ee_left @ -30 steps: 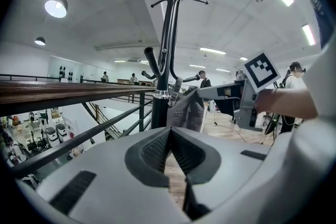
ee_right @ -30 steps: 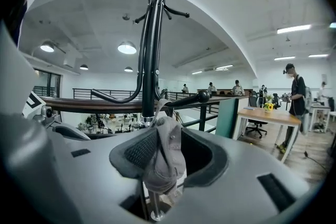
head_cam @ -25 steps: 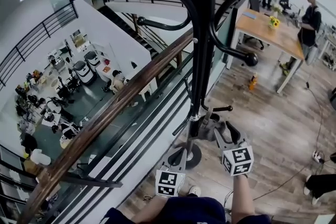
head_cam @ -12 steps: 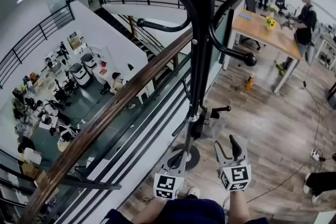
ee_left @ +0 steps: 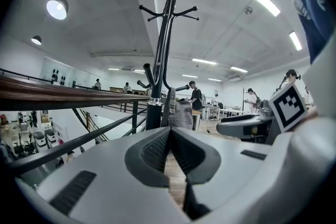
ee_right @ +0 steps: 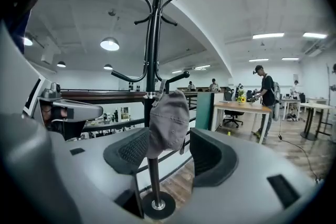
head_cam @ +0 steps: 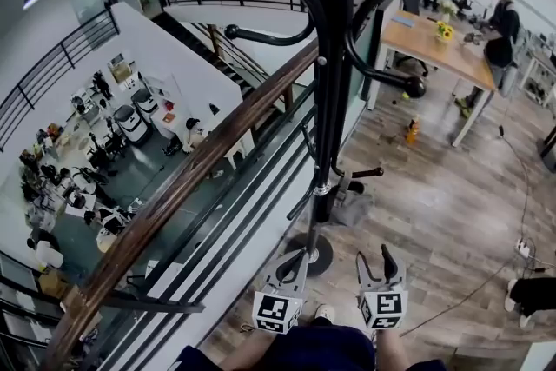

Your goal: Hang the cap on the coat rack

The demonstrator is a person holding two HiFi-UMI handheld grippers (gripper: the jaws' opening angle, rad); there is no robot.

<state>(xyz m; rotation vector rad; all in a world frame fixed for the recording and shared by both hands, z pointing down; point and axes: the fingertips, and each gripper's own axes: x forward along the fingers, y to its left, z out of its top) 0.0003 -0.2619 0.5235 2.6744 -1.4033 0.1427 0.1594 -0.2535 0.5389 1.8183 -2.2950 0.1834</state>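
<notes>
While cap [ee_right: 167,122] hangs on rack [ee_right: 153,34], right claw [ee_right: 170,150] just opened empty; left claw [ee_left: 170,132] clenched.

Coat rack [head_cam: 334,56]: black metal, smooth, glossy. Cap [ee_right: 168,120]: grey cloth, matt, stitched seams. Handrail [head_cam: 191,176] brown wood w/ dull sheen; floor [head_cam: 452,213] wood-look planks, satin; right gripper [ee_right: 168,152] shell matt grey plastic, pads [ee_right: 128,152] dark, ribbed.
</notes>
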